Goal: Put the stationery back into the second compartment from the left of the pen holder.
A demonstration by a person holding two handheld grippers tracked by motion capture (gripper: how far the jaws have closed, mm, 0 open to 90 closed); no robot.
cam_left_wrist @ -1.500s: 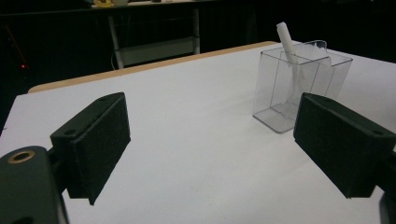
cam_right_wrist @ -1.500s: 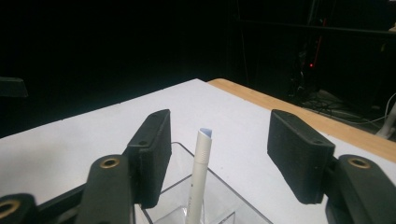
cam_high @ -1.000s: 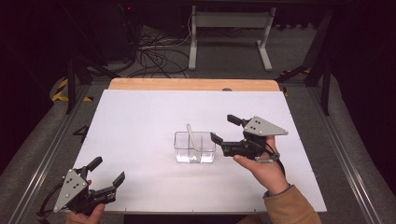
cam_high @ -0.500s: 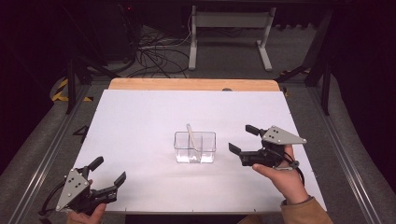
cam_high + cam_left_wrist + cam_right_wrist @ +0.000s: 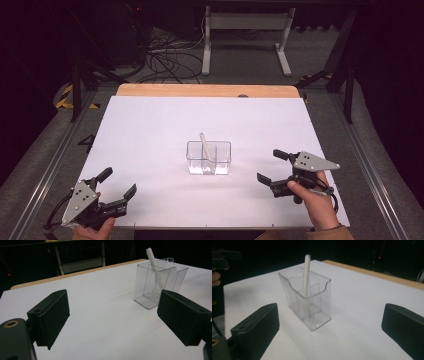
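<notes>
Left tongs (image 5: 119,185), right tongs (image 5: 273,166) released; white stick (image 5: 204,145) in clear holder (image 5: 209,158).

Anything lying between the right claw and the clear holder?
Nothing: bare white table between the right claw and clear holder, as the high view shows.

left gripper (image 5: 120,185) at 7 o'clock, jaws spread wide, nothing between them, pointing toward 2 o'clock | left hand (image 5: 95,229) grips it from below | right gripper (image 5: 273,166) at 4 o'clock, jaws spread wide, empty, pointing toward 9 o'clock | right hand (image 5: 315,202) wraps its handle
</notes>
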